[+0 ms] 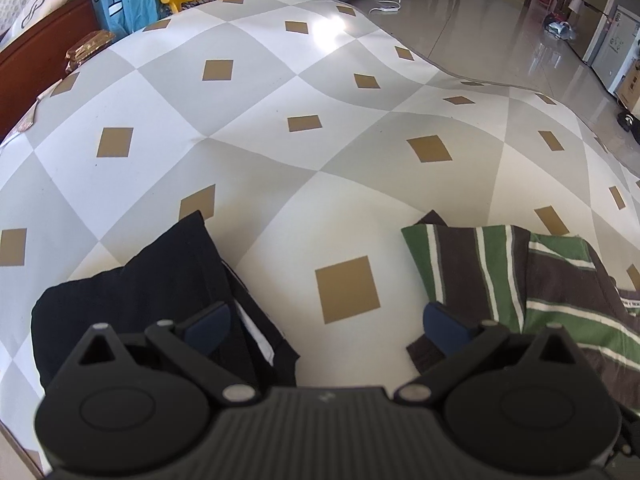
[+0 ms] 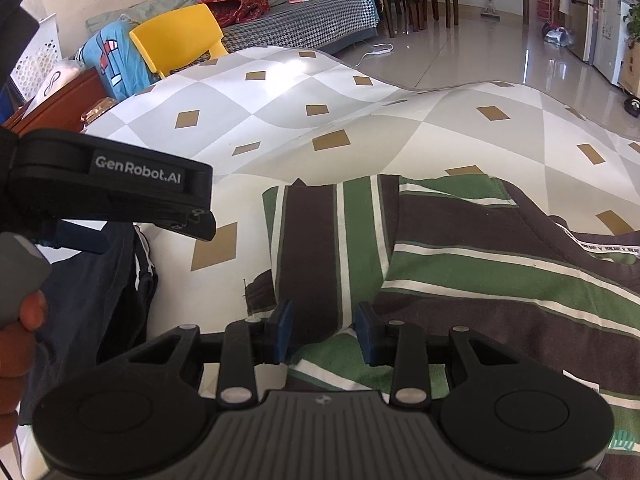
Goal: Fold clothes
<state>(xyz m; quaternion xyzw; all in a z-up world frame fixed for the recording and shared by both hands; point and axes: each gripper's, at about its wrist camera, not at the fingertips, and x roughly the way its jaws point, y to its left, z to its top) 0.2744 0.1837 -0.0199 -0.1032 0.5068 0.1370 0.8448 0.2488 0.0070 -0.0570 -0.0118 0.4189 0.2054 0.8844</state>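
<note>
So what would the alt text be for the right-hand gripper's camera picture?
A striped shirt in green, brown and white lies on a checked tablecloth, with the right gripper open just above it. The left gripper is at the left over a dark garment.

A desk point(image 1: 280, 92) covered by a grey-and-white checked cloth with tan diamonds carries two garments at its near edge. A dark navy folded garment point(image 1: 132, 292) lies on the left; a green, brown and white striped garment point(image 1: 500, 276) lies to the right, apart from it, bare cloth between them.
</note>
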